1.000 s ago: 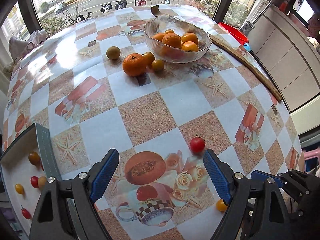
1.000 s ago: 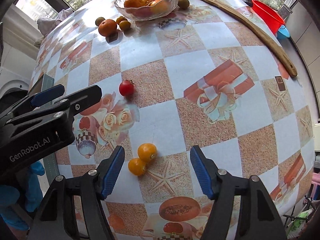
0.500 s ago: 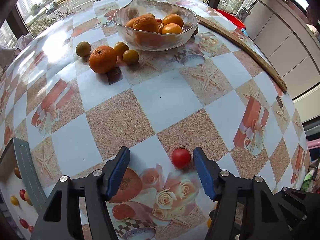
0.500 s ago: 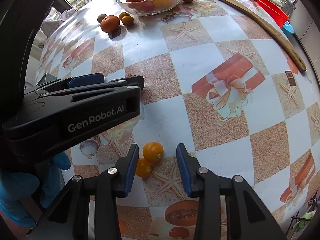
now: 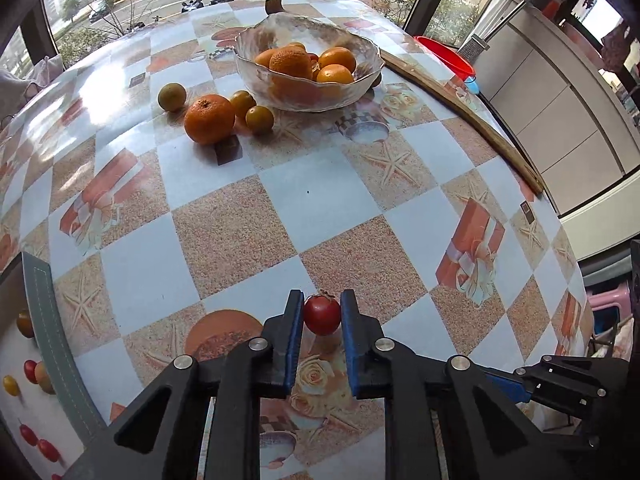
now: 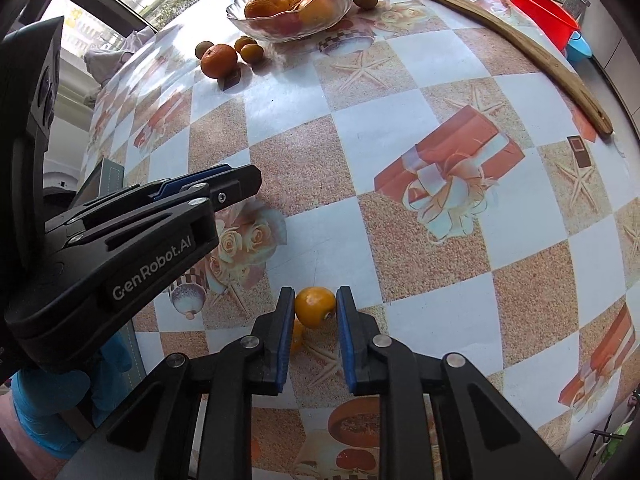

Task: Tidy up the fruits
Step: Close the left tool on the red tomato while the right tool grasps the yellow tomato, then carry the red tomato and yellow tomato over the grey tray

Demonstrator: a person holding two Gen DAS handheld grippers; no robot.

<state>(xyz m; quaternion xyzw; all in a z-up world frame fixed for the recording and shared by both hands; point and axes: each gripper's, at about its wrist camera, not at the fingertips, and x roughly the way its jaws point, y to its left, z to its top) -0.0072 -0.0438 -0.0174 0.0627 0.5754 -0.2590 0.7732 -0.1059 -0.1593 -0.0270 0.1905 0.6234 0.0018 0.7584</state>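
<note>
A red cherry tomato [image 5: 322, 315] lies on the checked tablecloth. My left gripper [image 5: 320, 309] is closing on it, blue pads pressing both its sides. In the right wrist view an orange-yellow cherry tomato [image 6: 315, 306] sits between the pads of my right gripper [image 6: 315, 300], which is closing tight on it. A second yellow tomato [image 6: 297, 337] lies just behind, half hidden by the left finger. The left gripper [image 6: 240, 184] shows at the left of that view, pointing down at the table.
A glass bowl [image 5: 248, 60] of oranges stands at the far side, with a large orange [image 5: 209, 119] and small fruits [image 5: 259, 119] beside it. A grey-rimmed tray [image 5: 44, 320] of cherry tomatoes sits at the left edge. A wooden strip [image 5: 460, 120] runs along the right.
Both grippers went from wide open to closed. The left one slid over the red tomato and clamped it. The right one clamped the orange-yellow tomato.
</note>
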